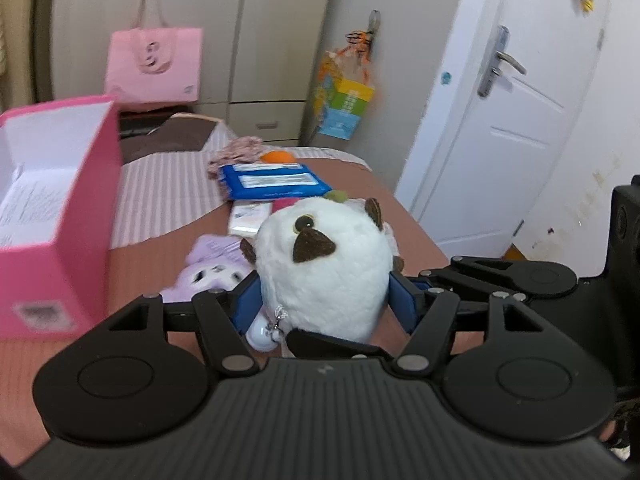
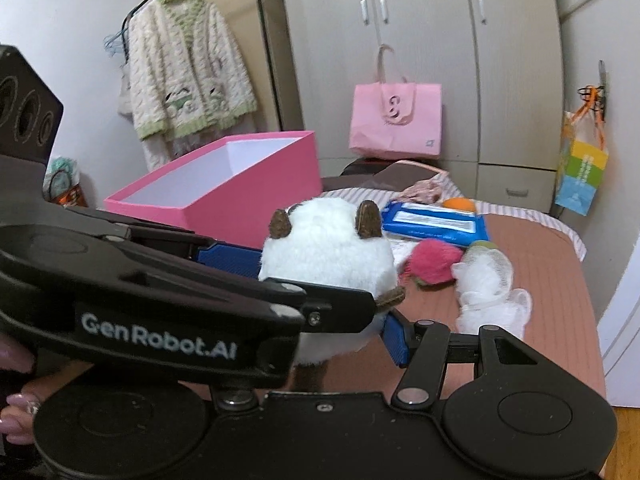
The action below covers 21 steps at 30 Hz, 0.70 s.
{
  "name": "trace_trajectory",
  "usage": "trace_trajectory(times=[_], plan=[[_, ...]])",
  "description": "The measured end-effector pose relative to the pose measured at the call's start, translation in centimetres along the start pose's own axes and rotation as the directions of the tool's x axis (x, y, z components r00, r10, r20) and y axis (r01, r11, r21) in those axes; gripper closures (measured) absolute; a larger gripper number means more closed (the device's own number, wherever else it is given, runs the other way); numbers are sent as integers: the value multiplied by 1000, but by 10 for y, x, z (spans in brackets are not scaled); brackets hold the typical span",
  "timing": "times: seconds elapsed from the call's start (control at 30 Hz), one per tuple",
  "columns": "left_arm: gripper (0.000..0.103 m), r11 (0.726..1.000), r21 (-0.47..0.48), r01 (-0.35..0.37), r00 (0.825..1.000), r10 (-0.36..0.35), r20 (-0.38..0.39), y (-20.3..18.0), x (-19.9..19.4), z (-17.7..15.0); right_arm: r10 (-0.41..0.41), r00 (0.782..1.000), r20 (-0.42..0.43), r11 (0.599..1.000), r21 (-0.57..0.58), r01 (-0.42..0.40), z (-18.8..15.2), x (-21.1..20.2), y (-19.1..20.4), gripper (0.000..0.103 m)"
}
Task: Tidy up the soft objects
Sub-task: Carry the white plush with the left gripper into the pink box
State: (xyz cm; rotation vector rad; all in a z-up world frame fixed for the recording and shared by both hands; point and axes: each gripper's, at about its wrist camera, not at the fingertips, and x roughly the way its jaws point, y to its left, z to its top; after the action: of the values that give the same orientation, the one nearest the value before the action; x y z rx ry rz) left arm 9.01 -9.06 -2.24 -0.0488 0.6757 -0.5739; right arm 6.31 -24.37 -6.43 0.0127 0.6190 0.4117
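A white plush toy (image 1: 324, 268) with brown ears is held above the bed; it also shows in the right wrist view (image 2: 328, 248). My left gripper (image 1: 326, 300) is shut on it, blue pads on both sides. My right gripper (image 2: 332, 320) is beside the same toy; one blue pad touches its right side, the other finger is hidden behind the left gripper's body. An open pink box (image 1: 52, 216) stands at the left, also in the right wrist view (image 2: 224, 192). A purple plush (image 1: 208, 272), a pink plush ball (image 2: 434, 260) and a white mesh puff (image 2: 492, 296) lie on the bed.
A blue wipes pack (image 2: 436, 222), an orange ball (image 2: 460, 203) and a pink cloth (image 2: 424, 190) lie further back on the bed (image 2: 552, 280). A pink paper bag (image 2: 396, 120) stands against the wardrobe. A white door (image 1: 508, 112) is at the right.
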Motion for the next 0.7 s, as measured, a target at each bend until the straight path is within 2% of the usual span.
trace_trajectory(times=[0.2, 0.37, 0.53, 0.7], plan=[[39, 993, -114, -12, 1000, 13, 2, 30, -37, -10, 43, 995, -89, 994, -99, -52, 18, 2, 41, 40], [39, 983, -180, -26, 1000, 26, 1, 56, -67, -19, 96, 988, -117, 977, -176, -116, 27, 5, 74, 40], [39, 968, -238, -82, 996, 71, -56, 82, -87, -22, 200, 963, -180, 958, -170, -231, 41, 18, 97, 40], [39, 956, -274, -107, 990, 77, -119, 112, -102, -14, 272, 937, -218, 936, -168, -311, 57, 34, 118, 40]])
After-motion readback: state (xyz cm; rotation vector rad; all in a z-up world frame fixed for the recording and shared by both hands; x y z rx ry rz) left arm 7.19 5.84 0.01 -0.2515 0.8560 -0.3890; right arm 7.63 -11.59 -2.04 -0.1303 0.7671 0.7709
